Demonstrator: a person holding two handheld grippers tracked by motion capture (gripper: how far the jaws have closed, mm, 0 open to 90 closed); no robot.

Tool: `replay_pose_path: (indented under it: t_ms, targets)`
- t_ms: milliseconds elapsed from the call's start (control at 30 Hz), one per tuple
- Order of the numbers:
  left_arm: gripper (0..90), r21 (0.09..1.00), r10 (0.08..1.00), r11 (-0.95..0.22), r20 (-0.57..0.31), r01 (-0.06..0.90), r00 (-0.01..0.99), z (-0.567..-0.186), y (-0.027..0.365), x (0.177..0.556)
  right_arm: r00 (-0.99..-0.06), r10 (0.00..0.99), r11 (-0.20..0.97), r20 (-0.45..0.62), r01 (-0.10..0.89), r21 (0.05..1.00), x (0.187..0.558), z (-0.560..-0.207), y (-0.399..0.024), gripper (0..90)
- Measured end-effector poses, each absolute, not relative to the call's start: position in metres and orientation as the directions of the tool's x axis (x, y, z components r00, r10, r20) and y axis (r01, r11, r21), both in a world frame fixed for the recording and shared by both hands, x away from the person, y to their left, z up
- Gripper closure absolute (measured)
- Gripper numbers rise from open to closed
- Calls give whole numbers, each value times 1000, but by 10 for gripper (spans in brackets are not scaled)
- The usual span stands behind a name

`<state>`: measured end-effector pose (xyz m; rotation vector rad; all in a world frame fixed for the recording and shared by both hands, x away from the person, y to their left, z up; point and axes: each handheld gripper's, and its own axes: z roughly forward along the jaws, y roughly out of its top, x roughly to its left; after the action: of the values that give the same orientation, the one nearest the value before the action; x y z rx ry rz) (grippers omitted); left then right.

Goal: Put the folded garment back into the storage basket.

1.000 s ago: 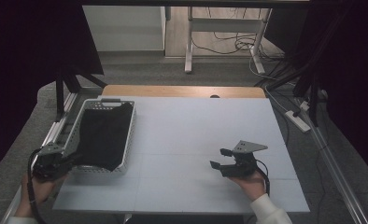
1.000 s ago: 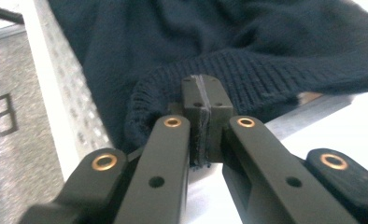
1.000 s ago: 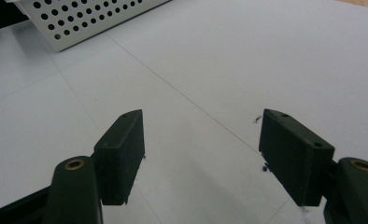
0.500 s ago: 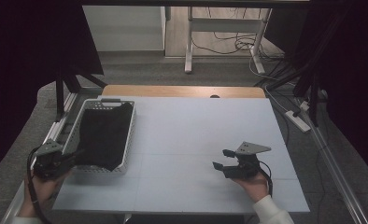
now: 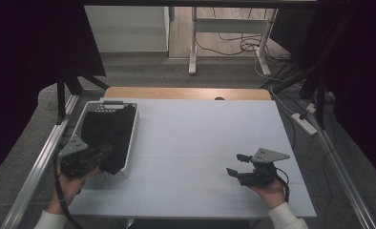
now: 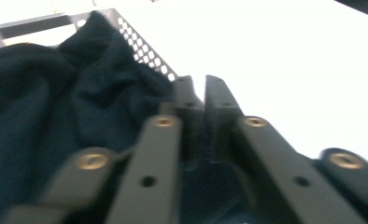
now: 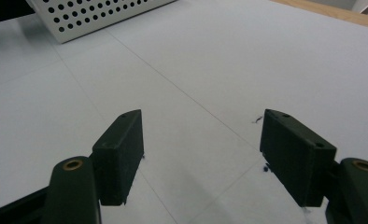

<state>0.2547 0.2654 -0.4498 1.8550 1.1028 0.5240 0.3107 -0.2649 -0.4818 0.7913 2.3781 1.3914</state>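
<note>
Now, change: we saw the basket (image 5: 130,136), tipped up on its side a second earlier, lying flat near the table's (image 5: 200,143) left edge.
Left gripper (image 5: 102,151): its jaws had just been opening; they stood slightly apart over the cloth, pinching nothing we could make out.
Right gripper (image 5: 237,164): spread wide, empty, above bare table.
Cloth (image 6: 46,107): dark, crumpled, heaped inside the perforated white basket, one fold draped over its near rim.
</note>
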Motion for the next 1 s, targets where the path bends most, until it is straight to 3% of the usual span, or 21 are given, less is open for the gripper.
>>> replay_pose_path:
  t_ms: [67, 133, 567, 1000]
  targets:
    - [487, 857, 859, -209, -69, 470, 508, -450, 256, 255, -814, 581, 391, 29, 311, 866, 310, -480, -269, 293]
    - [374, 857, 860, -214, -62, 468, 507, -451, 248, 255, -813, 582, 392, 21, 303, 869, 309, -478, -273, 288]
    - [311, 841, 827, -276, -39, 465, 561, -459, 210, 257, -807, 590, 383, -13, 266, 885, 302, -464, -302, 279]
    - [290, 844, 832, -273, -35, 462, 554, -459, 209, 258, -809, 588, 381, -21, 254, 889, 299, -461, -305, 278]
